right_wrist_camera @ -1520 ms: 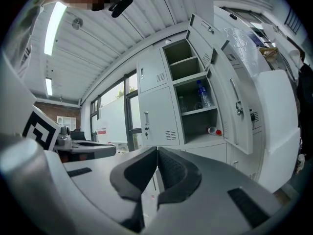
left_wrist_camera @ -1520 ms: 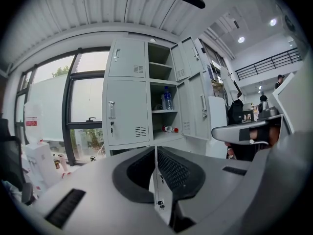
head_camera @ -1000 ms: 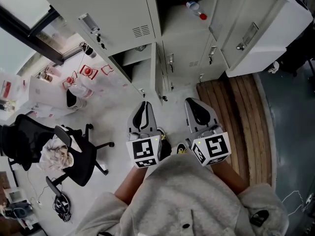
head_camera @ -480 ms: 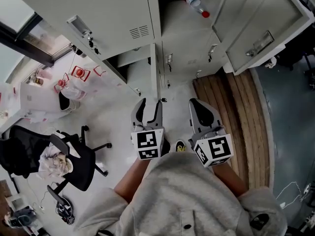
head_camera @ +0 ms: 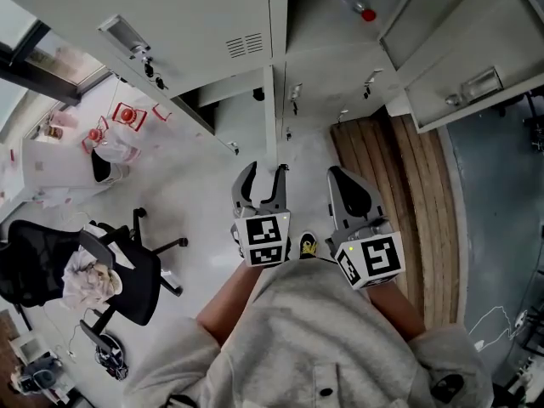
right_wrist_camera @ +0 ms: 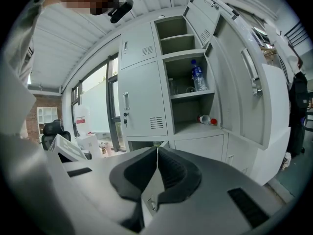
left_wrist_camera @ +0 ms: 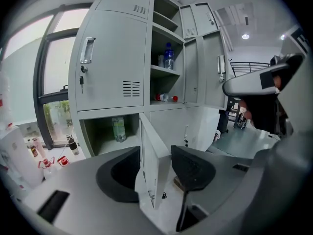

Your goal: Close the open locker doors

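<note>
Left hand-held gripper: jaws opening, already wide apart, nothing gripped. The edge of the open lower locker door is seen in the gap, with no pad pressed on it. Right hand-held gripper: jaws closed together, empty, held just beside the left. Further out, the upper left door and the right-hand doors are swung open. A bottle is laid on an exposed shelf.

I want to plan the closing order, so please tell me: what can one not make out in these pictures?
- Head view: the upper shelves of the lockers, cut off by the top edge.
- Right gripper view: the lower open door, mostly behind the shut right gripper.
- Gripper views: the label of the standing bottle, too small.
</note>
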The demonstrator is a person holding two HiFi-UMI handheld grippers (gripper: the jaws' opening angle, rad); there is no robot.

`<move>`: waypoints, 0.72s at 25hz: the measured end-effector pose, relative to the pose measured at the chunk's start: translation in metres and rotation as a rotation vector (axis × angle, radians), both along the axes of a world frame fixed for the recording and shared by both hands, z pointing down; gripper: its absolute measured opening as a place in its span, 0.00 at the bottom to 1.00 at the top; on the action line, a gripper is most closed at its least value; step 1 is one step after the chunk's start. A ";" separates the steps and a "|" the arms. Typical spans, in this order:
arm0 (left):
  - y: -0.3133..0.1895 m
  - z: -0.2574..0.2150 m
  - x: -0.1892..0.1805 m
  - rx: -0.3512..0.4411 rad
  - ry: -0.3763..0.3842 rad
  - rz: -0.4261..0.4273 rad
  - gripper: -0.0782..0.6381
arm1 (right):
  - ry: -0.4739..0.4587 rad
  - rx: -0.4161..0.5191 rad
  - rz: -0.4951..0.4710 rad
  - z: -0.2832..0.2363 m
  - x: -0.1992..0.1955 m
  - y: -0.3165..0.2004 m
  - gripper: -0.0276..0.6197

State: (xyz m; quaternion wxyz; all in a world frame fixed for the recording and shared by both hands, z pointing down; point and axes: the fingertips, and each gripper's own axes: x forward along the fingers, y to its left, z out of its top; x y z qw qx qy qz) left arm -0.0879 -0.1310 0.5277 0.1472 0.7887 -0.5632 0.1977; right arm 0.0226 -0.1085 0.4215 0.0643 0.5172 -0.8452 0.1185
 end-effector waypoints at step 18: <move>-0.018 0.009 -0.098 0.004 -0.028 -0.193 0.37 | 0.039 0.017 -0.091 0.006 -0.042 -0.031 0.09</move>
